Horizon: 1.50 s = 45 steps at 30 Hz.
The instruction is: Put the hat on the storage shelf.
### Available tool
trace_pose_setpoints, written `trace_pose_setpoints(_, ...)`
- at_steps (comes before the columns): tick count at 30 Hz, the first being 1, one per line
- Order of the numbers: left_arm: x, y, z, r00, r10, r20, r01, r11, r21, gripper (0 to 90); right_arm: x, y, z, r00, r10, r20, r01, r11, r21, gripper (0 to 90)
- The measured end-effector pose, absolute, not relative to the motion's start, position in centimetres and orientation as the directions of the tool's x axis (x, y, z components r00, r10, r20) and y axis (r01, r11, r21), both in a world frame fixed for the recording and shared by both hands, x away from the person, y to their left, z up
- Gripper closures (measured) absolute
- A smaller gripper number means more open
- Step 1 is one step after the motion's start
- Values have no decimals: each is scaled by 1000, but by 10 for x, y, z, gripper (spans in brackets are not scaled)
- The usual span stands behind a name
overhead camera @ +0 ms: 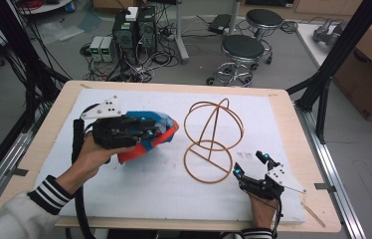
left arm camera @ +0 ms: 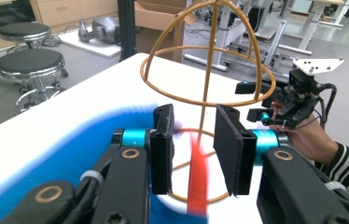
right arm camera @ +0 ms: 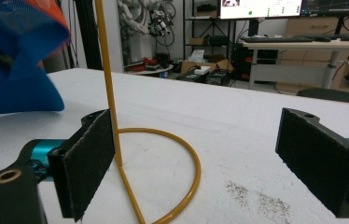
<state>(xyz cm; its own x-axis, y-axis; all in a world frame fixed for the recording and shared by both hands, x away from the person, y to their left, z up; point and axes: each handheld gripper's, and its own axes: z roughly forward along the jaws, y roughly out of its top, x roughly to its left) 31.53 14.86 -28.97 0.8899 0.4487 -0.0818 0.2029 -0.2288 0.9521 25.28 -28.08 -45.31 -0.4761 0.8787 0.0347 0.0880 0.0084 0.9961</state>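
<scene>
Right gripper (overhead camera: 251, 165), jaws wide, rests beside a stiff, light gold wire stand (overhead camera: 213, 141); left gripper (overhead camera: 146, 128) pinches soft blue-orange fabric (overhead camera: 166, 132)

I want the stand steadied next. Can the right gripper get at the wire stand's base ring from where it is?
Probably yes: the right gripper is open beside the base ring of the wire stand, with bare table between.
</scene>
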Motion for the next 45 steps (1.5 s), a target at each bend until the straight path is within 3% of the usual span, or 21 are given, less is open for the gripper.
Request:
trace_pose_setpoints(8,315,137,-298,900,429,-81,205,-250,946,679,252,-281,-453,-473,880,36,84,4,996,112)
trace_pose_setpoints(12,316,137,-300,914,404,-42,161,-266,950,617,252,-281,-453,-474,880,36,84,4,996,112)
trace_pose_setpoints(17,315,138,-302,927,374,14,103,-291,951,441,252,-281,-453,-474,880,36,83,4,997,112)
trace_pose_setpoints(18,315,138,-302,926,376,15,103,-294,950,441,252,-281,-453,-474,880,36,83,4,997,112)
trace_pose_setpoints(23,318,144,-302,923,385,-9,144,-325,935,220,252,-281,-453,-476,879,36,83,4,997,112)
trace_pose_setpoints(27,319,148,-303,927,376,14,136,-372,918,134,252,-281,-453,-474,880,34,83,6,997,112)
trace_pose_setpoints(31,320,153,-306,945,326,32,111,-412,904,139,252,-281,-453,-475,880,34,82,6,997,112)
trace_pose_setpoints(32,319,155,-309,955,285,83,55,-446,893,139,252,-281,-453,-475,879,35,84,5,996,112)
trace_pose_setpoints(36,318,158,-316,966,214,142,-11,-519,855,150,252,-281,-453,-476,879,35,81,4,997,112)
trace_pose_setpoints(45,322,160,-342,982,133,137,-25,-622,782,180,252,-281,-453,-475,879,36,79,2,997,112)
